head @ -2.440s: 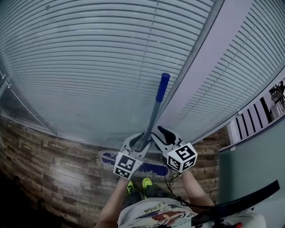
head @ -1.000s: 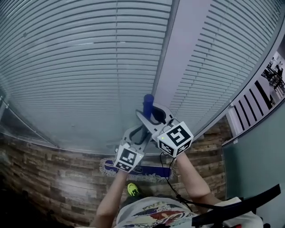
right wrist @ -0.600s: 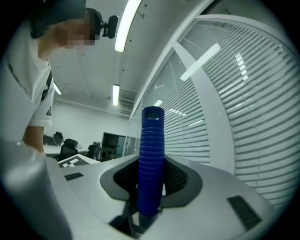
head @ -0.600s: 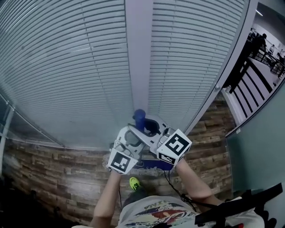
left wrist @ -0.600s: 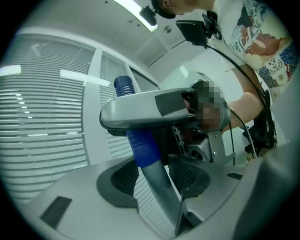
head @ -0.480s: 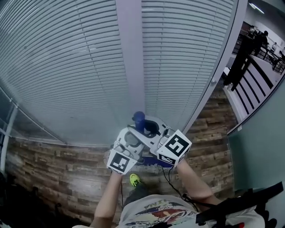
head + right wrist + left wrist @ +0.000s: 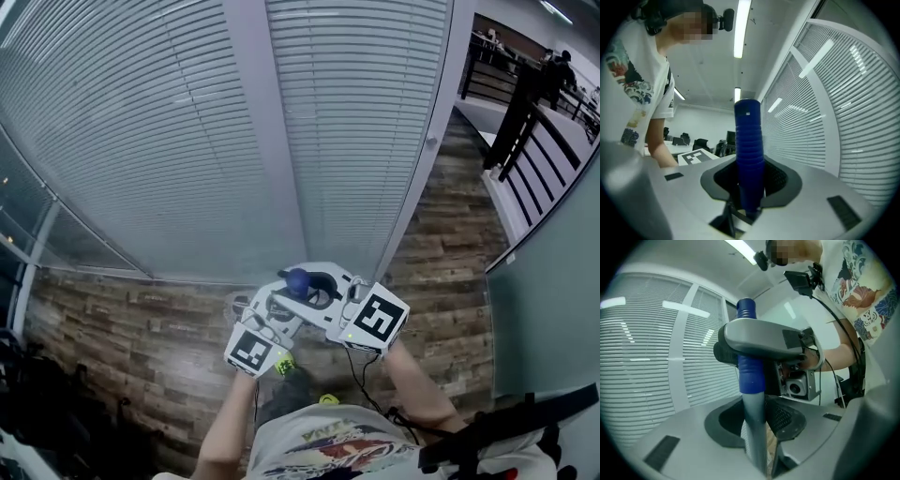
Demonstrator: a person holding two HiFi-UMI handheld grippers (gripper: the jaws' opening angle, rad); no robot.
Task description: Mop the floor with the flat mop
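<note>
The flat mop's handle stands almost end-on in the head view, its blue top (image 7: 298,280) between both grippers. My left gripper (image 7: 278,311) sits lower on the grey shaft (image 7: 754,427); its jaws are closing with the shaft between them and the pads against it. Just above, my right gripper (image 7: 321,287) is shut on the blue ribbed grip (image 7: 749,154). The left gripper view shows that blue grip (image 7: 749,373) with the right gripper (image 7: 764,341) clamped on it. The mop head is hidden below the grippers and hands.
A glass wall with slatted blinds (image 7: 131,141) and a pale post (image 7: 255,141) runs close ahead. Wood-plank floor (image 7: 112,333) lies underfoot, where a yellow shoe (image 7: 284,364) shows. Dark bags (image 7: 37,394) sit at the left; a black railing (image 7: 525,112) and a green wall (image 7: 553,309) stand at the right.
The view has swung along the blinds, bringing the corridor and railing in at the right. The handle now stands steeper, and the mop head has gone out of sight beneath the grippers.
</note>
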